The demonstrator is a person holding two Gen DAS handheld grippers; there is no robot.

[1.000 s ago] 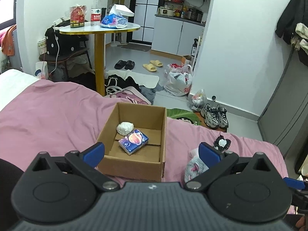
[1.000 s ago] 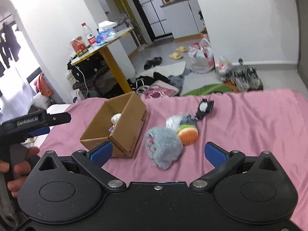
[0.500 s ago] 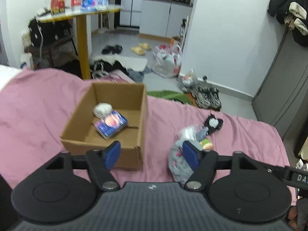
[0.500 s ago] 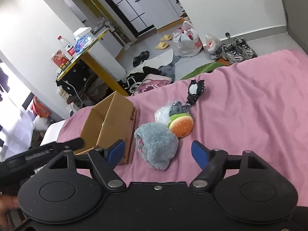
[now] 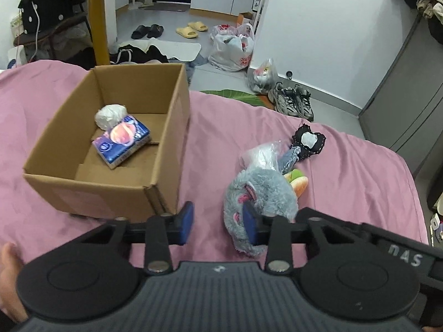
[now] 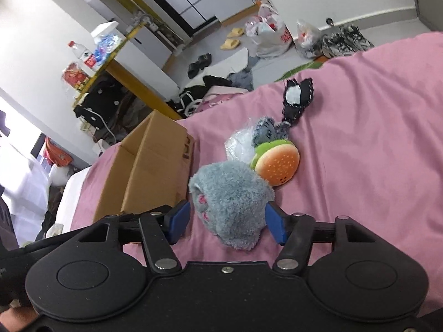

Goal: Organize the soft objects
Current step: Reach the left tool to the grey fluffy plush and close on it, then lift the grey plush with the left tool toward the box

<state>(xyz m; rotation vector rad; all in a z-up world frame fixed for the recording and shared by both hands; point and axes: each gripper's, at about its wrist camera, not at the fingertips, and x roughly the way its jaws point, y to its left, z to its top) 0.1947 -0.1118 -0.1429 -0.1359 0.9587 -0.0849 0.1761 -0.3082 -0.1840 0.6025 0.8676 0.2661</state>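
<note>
A grey furry plush (image 6: 231, 202) lies on the pink bed (image 6: 360, 149), right of a cardboard box (image 5: 166, 102). My right gripper (image 6: 227, 222) is open, its blue pads either side of the plush, not clamped. The plush also shows in the left wrist view (image 5: 260, 191). My left gripper (image 5: 218, 222) is open, its right pad in front of the plush's left edge. Behind the plush lie a burger plush (image 6: 277, 166), a small grey toy in clear plastic (image 6: 263, 132) and a black-and-white fabric piece (image 6: 299, 96). The box holds a white ball (image 5: 110, 114) and a blue tissue pack (image 5: 121, 139).
The bed ends past the box and toys, with the floor beyond: shoes (image 5: 293, 102), plastic bags (image 5: 232, 47), slippers (image 5: 191, 29). A yellow-legged table (image 5: 102, 16) stands at the far left. A grey cabinet (image 5: 409, 96) stands at the right.
Both grippers have moved forward and down toward the grey plush, and both jaws have narrowed. The right pads now flank the plush. The box has not moved.
</note>
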